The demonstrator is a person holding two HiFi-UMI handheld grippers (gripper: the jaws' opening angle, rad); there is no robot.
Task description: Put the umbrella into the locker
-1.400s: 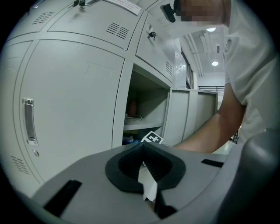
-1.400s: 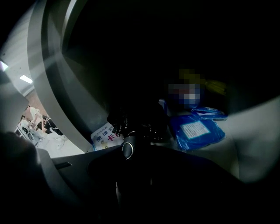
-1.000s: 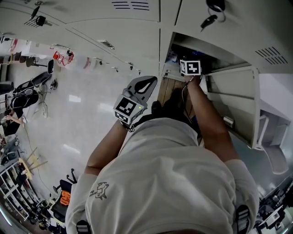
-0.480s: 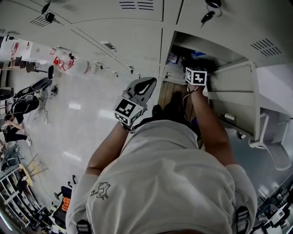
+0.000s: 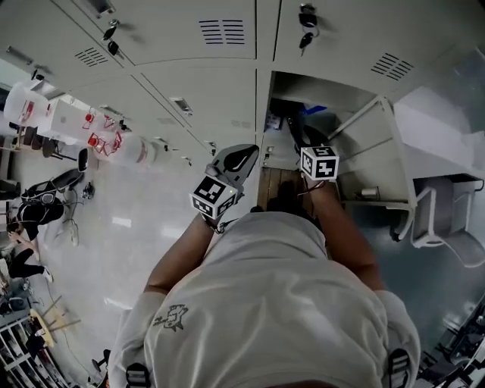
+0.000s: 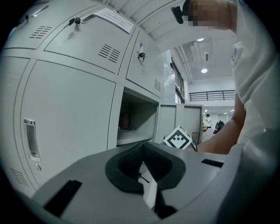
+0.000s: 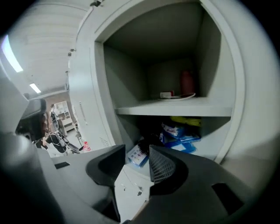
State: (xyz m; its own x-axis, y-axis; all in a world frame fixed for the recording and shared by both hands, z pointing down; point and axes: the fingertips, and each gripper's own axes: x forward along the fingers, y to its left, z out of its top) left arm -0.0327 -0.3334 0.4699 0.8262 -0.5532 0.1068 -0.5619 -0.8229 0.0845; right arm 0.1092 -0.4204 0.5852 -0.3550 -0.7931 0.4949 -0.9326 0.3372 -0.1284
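The open locker (image 7: 175, 111) fills the right gripper view, with a shelf across its middle. Below the shelf a dark bundle (image 7: 150, 139), seemingly the folded umbrella, lies among blue packets (image 7: 186, 131). My right gripper (image 7: 137, 153) points at that lower space from just outside; its jaws stand apart with nothing between them and have just been closing a little. In the head view it (image 5: 299, 129) reaches toward the opening (image 5: 318, 98). My left gripper (image 5: 241, 158) hangs left of the locker, shut and empty (image 6: 142, 151).
The locker's door (image 5: 371, 151) swings out to the right. A red bottle (image 7: 187, 83) and a white cable (image 7: 175, 95) sit on the shelf. Keys (image 5: 305, 19) hang in the locker above. Closed lockers (image 6: 70, 109) line the left; a chair (image 5: 447, 227) stands at right.
My right gripper has pulled back and up out of the locker opening. The left gripper has risen slightly. The head view now shows more of the upper lockers.
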